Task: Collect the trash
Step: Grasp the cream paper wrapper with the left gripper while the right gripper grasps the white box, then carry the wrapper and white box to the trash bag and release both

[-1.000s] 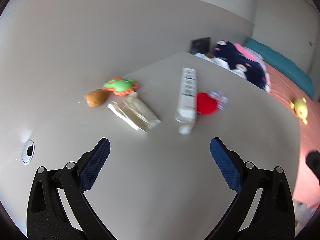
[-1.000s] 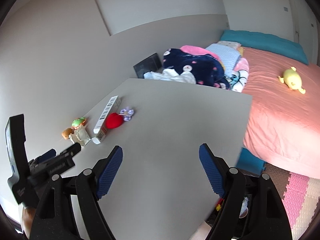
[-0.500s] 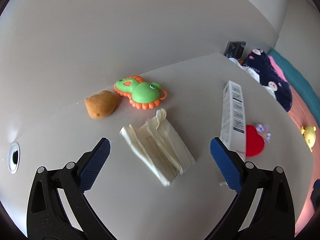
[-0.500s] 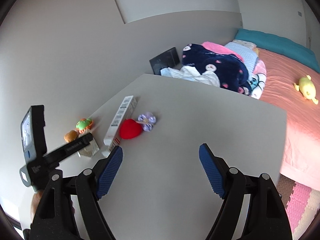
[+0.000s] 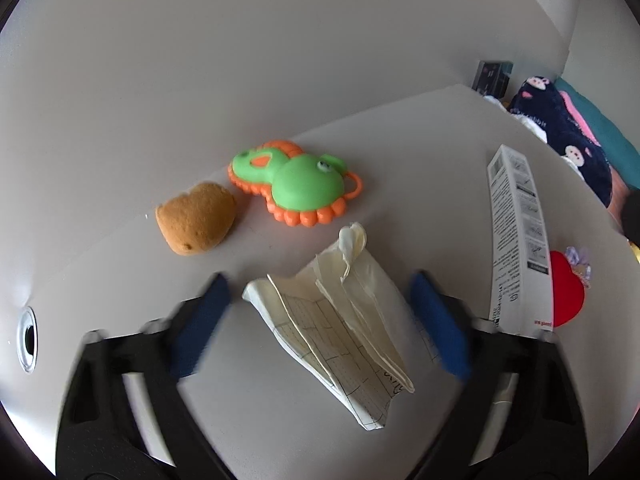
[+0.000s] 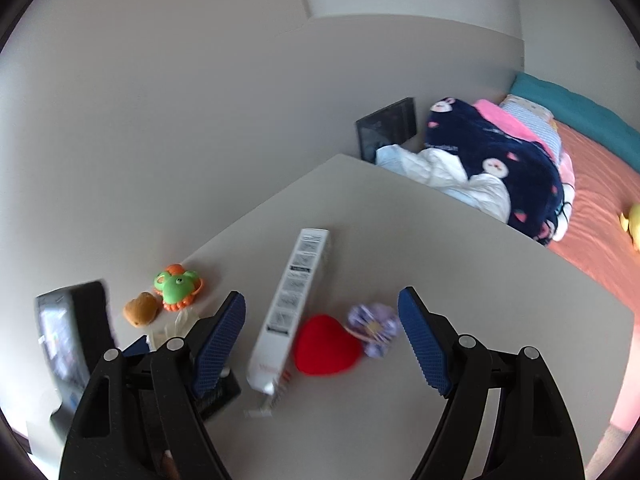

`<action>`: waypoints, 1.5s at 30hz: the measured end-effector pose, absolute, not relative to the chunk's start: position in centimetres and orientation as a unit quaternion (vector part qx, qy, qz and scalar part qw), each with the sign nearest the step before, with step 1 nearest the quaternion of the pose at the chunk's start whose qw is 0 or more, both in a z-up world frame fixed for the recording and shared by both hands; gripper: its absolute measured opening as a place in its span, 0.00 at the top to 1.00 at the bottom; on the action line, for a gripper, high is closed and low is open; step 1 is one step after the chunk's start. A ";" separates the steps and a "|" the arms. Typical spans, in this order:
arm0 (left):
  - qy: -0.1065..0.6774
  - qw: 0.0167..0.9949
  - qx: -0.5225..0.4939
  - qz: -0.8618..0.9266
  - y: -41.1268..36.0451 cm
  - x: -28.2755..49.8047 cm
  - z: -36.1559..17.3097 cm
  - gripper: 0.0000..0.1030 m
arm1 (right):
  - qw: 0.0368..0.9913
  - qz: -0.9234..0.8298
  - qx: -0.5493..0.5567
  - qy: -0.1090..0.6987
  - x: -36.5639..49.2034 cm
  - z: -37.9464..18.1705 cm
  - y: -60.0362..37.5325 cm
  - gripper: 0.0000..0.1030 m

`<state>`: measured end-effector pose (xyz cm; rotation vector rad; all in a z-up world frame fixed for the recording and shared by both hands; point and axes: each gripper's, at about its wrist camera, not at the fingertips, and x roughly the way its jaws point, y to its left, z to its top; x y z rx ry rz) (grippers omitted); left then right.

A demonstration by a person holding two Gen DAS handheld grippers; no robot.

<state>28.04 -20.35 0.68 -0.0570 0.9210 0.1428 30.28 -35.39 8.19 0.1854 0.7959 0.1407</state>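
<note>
Left wrist view: the left gripper (image 5: 320,320) is low over the grey table (image 5: 420,152), its blue fingers (image 5: 198,326) blurred and spread wide apart, one on either side of a crumpled sheet of cream paper (image 5: 340,332) that lies flat between them; whether they touch it cannot be told. Just beyond the paper sit one green and orange frog toy (image 5: 296,184) and, to its left, one brown sponge-like lump (image 5: 196,218), both close to the wall. To the right lies one long white carton (image 5: 518,240), with one red heart (image 5: 566,294) touching its right side and a small lilac bow (image 5: 578,262) next to the heart. A round grommet hole (image 5: 27,338) shows at the near left of the table. In the right wrist view the right gripper (image 6: 322,344) hangs above the table with its fingers wide apart, holding nothing, the carton (image 6: 294,300), heart (image 6: 326,346) and bow (image 6: 372,328) lying between them farther off. Past the table's far edge there is a bed with a salmon cover (image 6: 600,208), a navy patterned blanket (image 6: 492,160) and one yellow plush toy (image 6: 632,226).
</note>
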 end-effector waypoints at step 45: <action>0.378 0.914 -0.018 -0.146 -30.6 18.4 7.4 0.93 | 0.919 -0.049 0.145 0.364 12.7 14.9 -51.4 0.73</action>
